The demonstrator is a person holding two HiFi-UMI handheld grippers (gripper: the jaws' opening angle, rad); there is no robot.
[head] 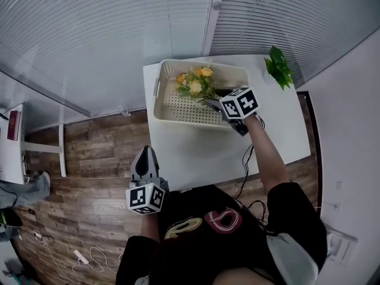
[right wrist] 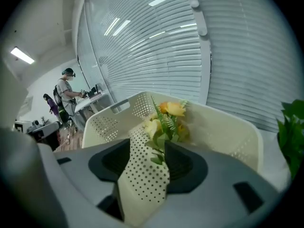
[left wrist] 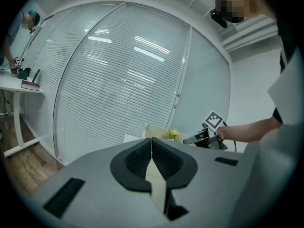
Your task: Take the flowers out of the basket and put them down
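A cream perforated basket stands at the far side of the white table. A bunch of orange and yellow flowers with green leaves lies inside it. My right gripper reaches down into the basket right beside the bunch. In the right gripper view the flowers sit just ahead of the right gripper, whose jaws stand open with a leafy stem in the gap and the basket floor below. My left gripper hangs off the table's near left corner. Its jaws are shut and empty.
A green leafy plant lies on the table's far right corner, beside the basket. A black cable trails over the table's near right edge. Slatted blinds close the far side. A desk stands at the left on the wooden floor.
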